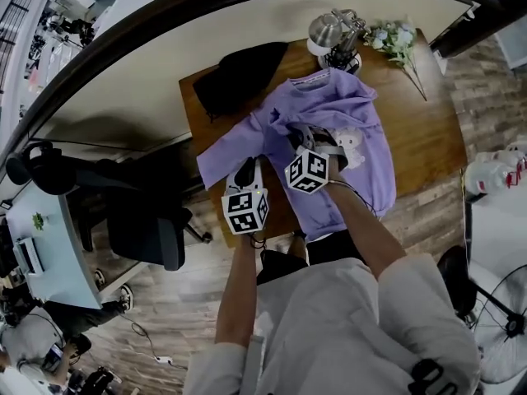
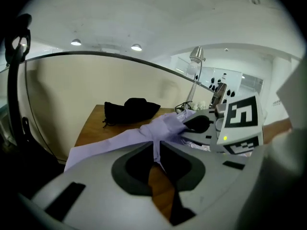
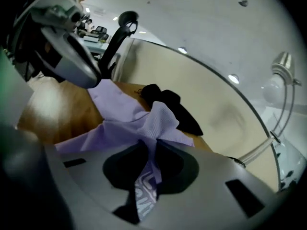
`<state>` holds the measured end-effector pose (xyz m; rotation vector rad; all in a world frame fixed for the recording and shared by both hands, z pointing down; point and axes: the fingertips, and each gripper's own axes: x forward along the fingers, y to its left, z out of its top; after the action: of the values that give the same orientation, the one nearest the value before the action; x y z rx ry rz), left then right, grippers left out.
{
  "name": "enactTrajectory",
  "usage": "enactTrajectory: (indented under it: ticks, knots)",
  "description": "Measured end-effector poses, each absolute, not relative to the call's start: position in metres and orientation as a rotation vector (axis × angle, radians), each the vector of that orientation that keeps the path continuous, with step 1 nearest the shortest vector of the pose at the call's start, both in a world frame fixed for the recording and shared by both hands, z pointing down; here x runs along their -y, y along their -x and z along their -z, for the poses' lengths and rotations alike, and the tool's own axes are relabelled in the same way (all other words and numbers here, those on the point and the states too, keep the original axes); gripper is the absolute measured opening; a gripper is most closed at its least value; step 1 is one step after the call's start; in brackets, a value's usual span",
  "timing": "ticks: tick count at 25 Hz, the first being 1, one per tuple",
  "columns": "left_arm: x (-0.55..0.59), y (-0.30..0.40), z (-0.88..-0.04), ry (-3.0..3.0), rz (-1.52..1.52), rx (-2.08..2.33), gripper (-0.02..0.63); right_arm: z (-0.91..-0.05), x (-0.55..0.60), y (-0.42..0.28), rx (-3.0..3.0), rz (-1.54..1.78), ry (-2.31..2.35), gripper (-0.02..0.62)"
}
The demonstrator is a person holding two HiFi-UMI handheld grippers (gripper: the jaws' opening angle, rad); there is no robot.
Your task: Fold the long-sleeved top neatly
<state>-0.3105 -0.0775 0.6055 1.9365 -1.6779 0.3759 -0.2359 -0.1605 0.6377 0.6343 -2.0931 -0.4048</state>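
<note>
Nearest the person, the left gripper (image 2: 156, 146) is seen with its jaws almost together, and a thin ridge of lilac fabric is pinched between them. It is the sleeve (image 1: 226, 151) of the long-sleeved top (image 1: 362, 151) that is held, roughly midway along its length.

Just beyond and to the right, the right gripper (image 3: 149, 150) is likewise nearly closed. A gathered fold of the same lilac fabric is gripped in its jaws, and printed white marks are seen on the cloth low between them. This grip is judged to lie near where the sleeve joins the body.

The top is spread flat on the wooden tabletop (image 1: 424, 130). Its collar is turned to the far edge and its hem to the near edge. The held sleeve runs slantwise from the shoulder out to the tabletop's left edge, toward the near left corner. Its long axis is thus laid between the two grips, with the left gripper at the outer end and the right gripper at the inner.

The body of the top lies to the right of both jaws, so a fold of the sleeve is judged to call for carrying it rightward across the chest. The left gripper would have the longer way to go.

Farther off, a black cloth (image 1: 243, 72) is noted at the far left corner, and a desk lamp (image 1: 328, 31) at the far edge.
</note>
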Motion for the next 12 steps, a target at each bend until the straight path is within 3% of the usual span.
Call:
enactTrajectory:
  ticks: [3,10,12]
  knots:
    - [0.075,0.316,-0.612,-1.927,-0.360,1.662,0.054,-0.656,0.145,0.244,2.092,0.362,-0.508,0.121]
    - [0.063,0.343,-0.623,-1.859,-0.313,1.699,0.054,-0.640,0.117,0.248,2.300,0.084,-0.398,0.199]
    - [0.058,0.350,-0.626,-1.844,-0.309,1.708,0.054,-0.648,0.113,0.242,2.255,0.049,-0.350,0.286]
